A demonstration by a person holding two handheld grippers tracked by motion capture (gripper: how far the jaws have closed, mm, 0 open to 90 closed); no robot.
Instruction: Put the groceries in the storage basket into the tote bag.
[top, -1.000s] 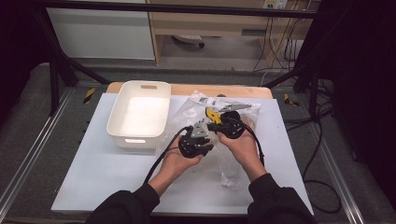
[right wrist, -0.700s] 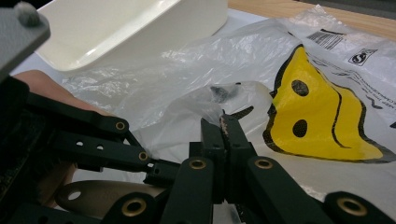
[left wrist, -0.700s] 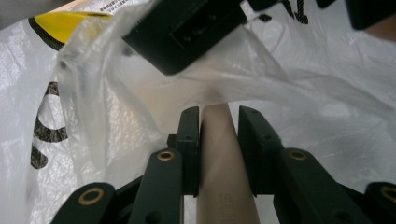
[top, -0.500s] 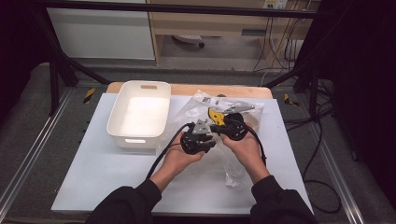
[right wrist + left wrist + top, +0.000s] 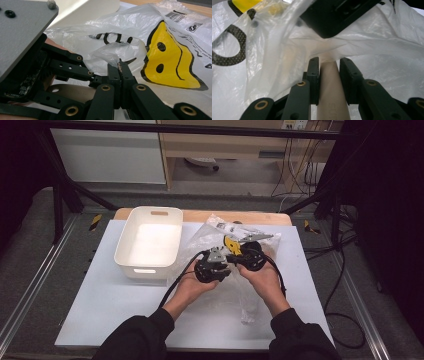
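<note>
On the white table [image 5: 100, 295], both tools pinch the bag [image 5: 200, 247] beside the tub [image 5: 125, 255].

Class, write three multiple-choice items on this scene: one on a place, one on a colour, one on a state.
1. Where is the white bin relative to the plastic bag?
A left
B right
C on top

2. What colour is the face printed on the bag?
A red
B yellow
C green

3. The right claw is
A wide open
B pinching the bag
C holding the bin

Answers: 1 A, the high view shows the bin left of the bag; 2 B, the face is yellow; 3 B, its jaws are closed on a fold of plastic.
</note>
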